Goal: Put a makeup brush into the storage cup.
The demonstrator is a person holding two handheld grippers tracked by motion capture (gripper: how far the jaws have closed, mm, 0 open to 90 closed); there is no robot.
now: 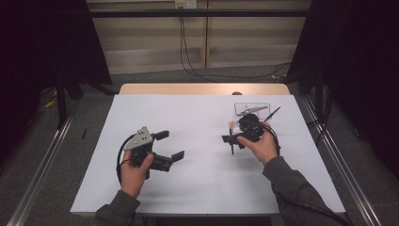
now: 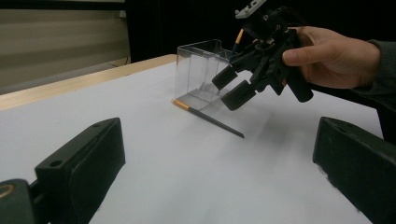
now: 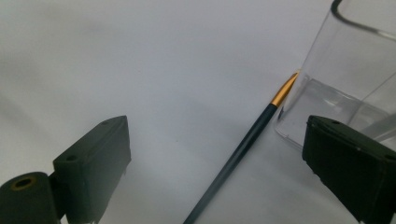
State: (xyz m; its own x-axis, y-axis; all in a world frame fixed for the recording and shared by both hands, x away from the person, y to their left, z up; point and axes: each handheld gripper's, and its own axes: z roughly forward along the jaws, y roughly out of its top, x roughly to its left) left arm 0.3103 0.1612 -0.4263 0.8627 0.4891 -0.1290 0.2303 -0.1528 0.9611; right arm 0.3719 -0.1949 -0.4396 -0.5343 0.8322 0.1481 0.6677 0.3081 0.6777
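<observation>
Overhead, right claw (image 3: pixel 215 163) — wide, empty.

White table (image 1: pixel 202 183) is lit evenly from above; surroundings are left near black. Shadows are soft and faint, seen under the right gripper (image 1: pixel 235 139). High view is low-res and slightly soft. In both gripper views the near black jaws are blurred. Mild glare is seen on the clear container (image 3: pixel 355 79); the brush (image 3: pixel 243 149) stays fairly sharp.

White-topped table (image 1: pixel 188 179) on grey carpet (image 1: pixel 89 122), flanked by black curtains (image 1: pixel 42 42); cables (image 1: pixel 188 56) trailing down pale wall panels (image 1: pixel 150 42).
</observation>
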